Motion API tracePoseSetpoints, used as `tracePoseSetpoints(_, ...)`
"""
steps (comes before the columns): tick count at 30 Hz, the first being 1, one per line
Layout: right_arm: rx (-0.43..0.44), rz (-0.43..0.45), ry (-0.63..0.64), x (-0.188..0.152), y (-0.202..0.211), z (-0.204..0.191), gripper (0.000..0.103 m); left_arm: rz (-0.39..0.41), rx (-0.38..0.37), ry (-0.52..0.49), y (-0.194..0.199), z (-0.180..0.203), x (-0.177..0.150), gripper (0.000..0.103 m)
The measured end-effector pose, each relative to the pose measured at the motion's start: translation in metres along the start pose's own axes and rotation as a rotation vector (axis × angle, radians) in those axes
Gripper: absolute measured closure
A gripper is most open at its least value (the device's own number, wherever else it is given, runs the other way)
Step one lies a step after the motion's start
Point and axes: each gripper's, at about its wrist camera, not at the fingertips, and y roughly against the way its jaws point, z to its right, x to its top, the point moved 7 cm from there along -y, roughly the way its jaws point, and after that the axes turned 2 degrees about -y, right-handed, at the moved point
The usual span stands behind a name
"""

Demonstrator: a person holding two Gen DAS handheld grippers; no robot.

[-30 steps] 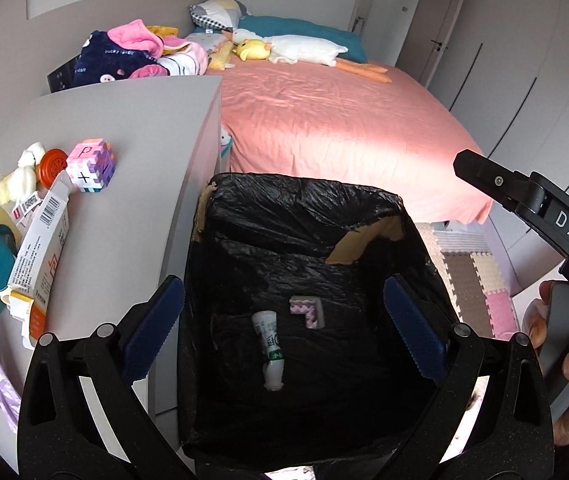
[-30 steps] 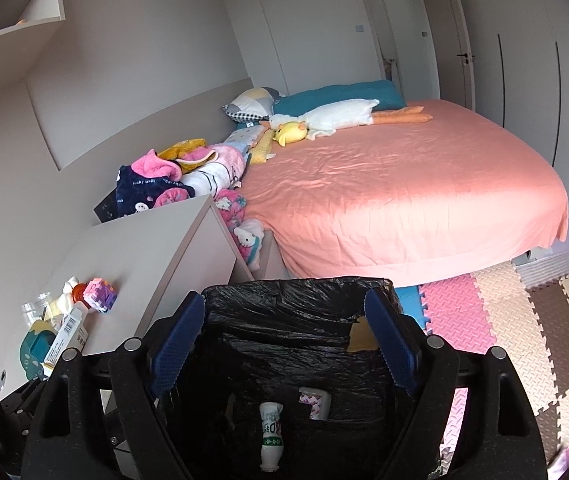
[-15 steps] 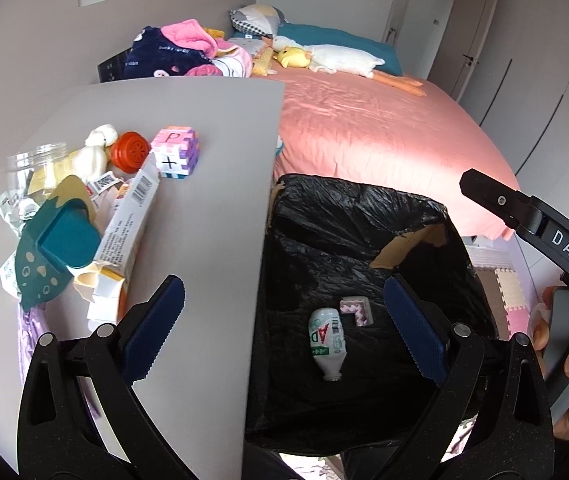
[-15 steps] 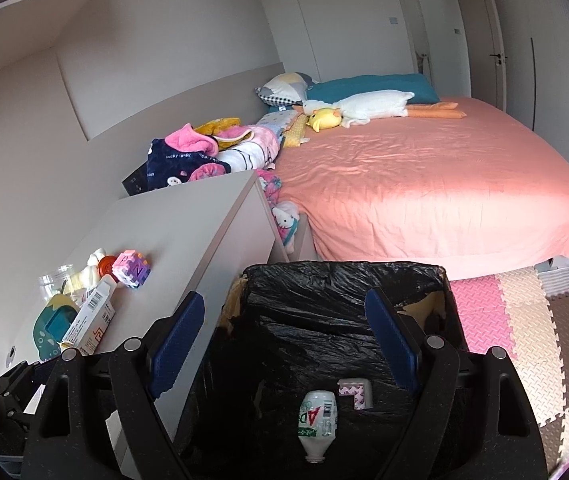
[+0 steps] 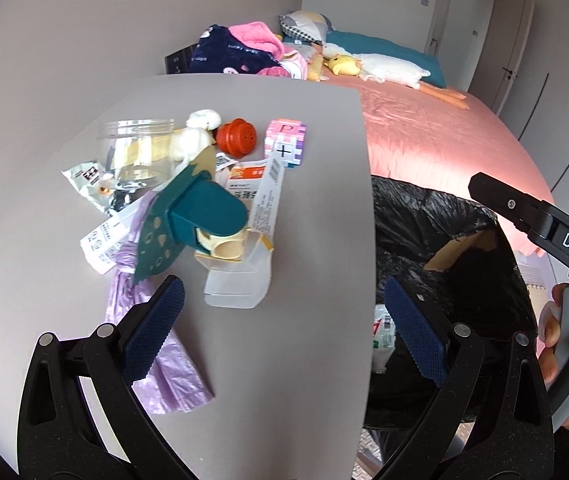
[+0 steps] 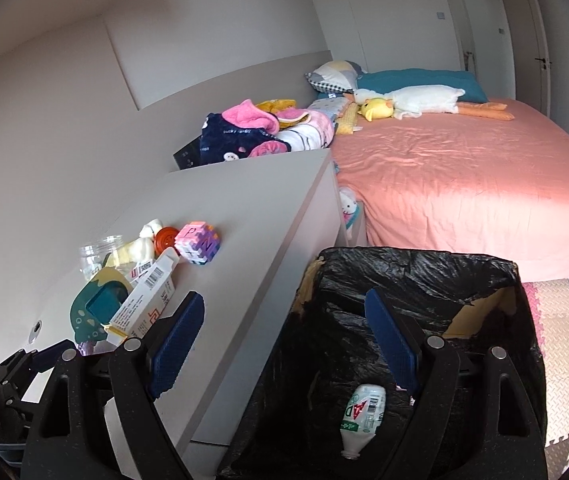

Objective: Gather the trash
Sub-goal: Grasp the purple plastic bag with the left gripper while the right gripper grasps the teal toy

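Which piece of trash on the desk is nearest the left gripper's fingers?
The purple plastic bag: it lies right beside the left finger; the white carton and wrappers sit farther back.

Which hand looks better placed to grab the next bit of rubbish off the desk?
Left, I'd guess. Its open tongs hang over the desk, close to the rubbish pile. The right tongs, also open, straddle the desk edge and the bin.

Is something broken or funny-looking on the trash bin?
Yes. The black bag lining the bin is torn at the rim: bare brown cardboard pokes through at the far right corner, and a ragged strip shows at the left corner too. Inside, a small white bottle lies neck toward the camera.
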Motion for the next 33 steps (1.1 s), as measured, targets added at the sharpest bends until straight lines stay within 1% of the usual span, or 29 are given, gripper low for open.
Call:
tracePoseSetpoints(10,0.062,-0.042,0.05,-0.009,-0.02,-0.046,0.02,-0.018,0.081,0.07,0.003,-0.056,-0.015,0.006)
tracePoseSetpoints(15,0.093,-0.053,0.073,-0.009,-0.028,-0.066,0.02,-0.033,0.115,0.088,-0.002,-0.075,-0.022,0.006)
tracePoseSetpoints(23,0.145,-0.075,0.158,-0.015,-0.04,-0.109,0.02,-0.084,0.12,0.143,-0.018,-0.103,-0.03,0.007)
tracePoseSetpoints(25,0.152,-0.084,0.186,-0.019,-0.044,-0.12,0.02,-0.095,0.114,0.149,-0.023,-0.107,-0.031,0.013)
tracePoseSetpoints(27,0.159,-0.094,0.216,-0.021,-0.048,-0.129,0.02,-0.11,0.106,0.152,-0.028,-0.11,-0.033,0.022)
tracePoseSetpoints(28,0.163,-0.099,0.234,-0.022,-0.05,-0.134,0.02,-0.114,0.105,0.153,-0.031,-0.111,-0.032,0.023)
tracePoseSetpoints(31,0.174,-0.116,0.274,-0.025,-0.057,-0.145,0.02,-0.121,0.104,0.155,-0.037,-0.115,-0.033,0.032)
tracePoseSetpoints(33,0.178,-0.129,0.293,-0.027,-0.062,-0.151,0.02,-0.124,0.096,0.156,-0.039,-0.117,-0.032,0.041)
